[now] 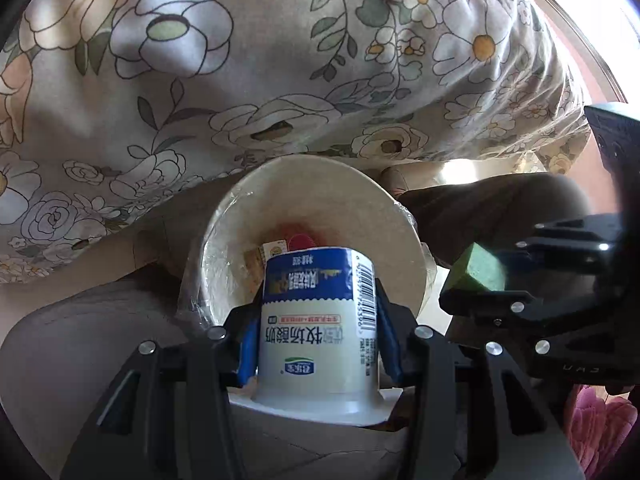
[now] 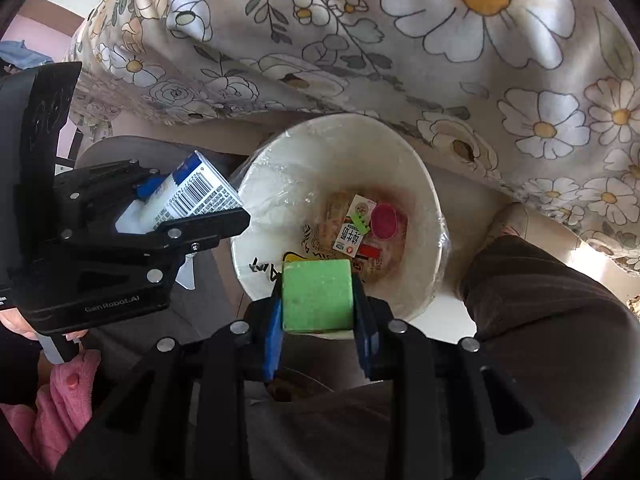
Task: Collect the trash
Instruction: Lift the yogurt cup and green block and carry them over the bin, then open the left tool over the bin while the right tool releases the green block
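I have both loads in hand above the collection point. The left hand-held gripper is clamped on a white plastic yogurt cup with a blue label and barcode, held upside down with its flanged rim toward the camera. The right hand-held gripper is clamped narrowly on a green, rough-faced cube that looks like foam. Both point steeply down at a white round paper bowl lined with clear plastic film, which stands on the floor beside a bed draped in a floral-print sheet. The bowl already holds a pink round lid and printed sachets.

Risks I note:

- The cup sits over the bowl's near-left rim in the right wrist view, not over its middle. Released there, I judge it may strike the rim and roll onto the floor.
- The two grippers are close together. A careless release of either could knock one against the other.
- The bowl looks light. A tool pressing on its rim could tip it and spill the trash already collected.
- The film liner is loose at the edge and could snag a fingertip.
- A person's leg in dark brown trousers stands just beside the bowl, which narrows the clearance on the right.
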A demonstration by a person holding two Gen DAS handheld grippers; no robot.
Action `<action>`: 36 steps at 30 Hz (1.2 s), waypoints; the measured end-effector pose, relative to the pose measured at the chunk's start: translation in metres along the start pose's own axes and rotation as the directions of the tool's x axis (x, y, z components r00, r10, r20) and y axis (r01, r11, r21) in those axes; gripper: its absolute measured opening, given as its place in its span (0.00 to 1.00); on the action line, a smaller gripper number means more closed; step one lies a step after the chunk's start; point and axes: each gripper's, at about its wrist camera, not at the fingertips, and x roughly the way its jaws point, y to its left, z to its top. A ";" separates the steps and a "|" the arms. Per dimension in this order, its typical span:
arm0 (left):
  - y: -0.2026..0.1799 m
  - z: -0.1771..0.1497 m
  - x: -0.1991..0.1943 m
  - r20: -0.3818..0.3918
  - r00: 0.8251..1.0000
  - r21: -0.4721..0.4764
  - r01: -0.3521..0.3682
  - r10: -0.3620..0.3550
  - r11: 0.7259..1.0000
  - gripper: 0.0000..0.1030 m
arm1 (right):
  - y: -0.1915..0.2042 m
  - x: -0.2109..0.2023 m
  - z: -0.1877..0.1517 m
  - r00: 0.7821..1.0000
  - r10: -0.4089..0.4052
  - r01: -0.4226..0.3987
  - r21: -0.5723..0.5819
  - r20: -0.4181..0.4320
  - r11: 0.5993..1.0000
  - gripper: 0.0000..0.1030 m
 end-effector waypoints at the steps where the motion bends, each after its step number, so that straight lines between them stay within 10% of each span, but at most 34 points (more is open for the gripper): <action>1: 0.003 -0.001 0.006 -0.010 1.000 -0.012 -0.001 0.001 1.000 0.48 | -0.001 0.006 0.000 1.000 -0.004 0.004 -0.002 -0.014 1.000 0.30; 36: 0.037 0.009 0.125 -0.253 0.967 -0.237 -0.029 -0.032 0.971 0.49 | -0.049 0.136 0.015 0.962 -0.006 0.040 0.118 -0.273 0.992 0.31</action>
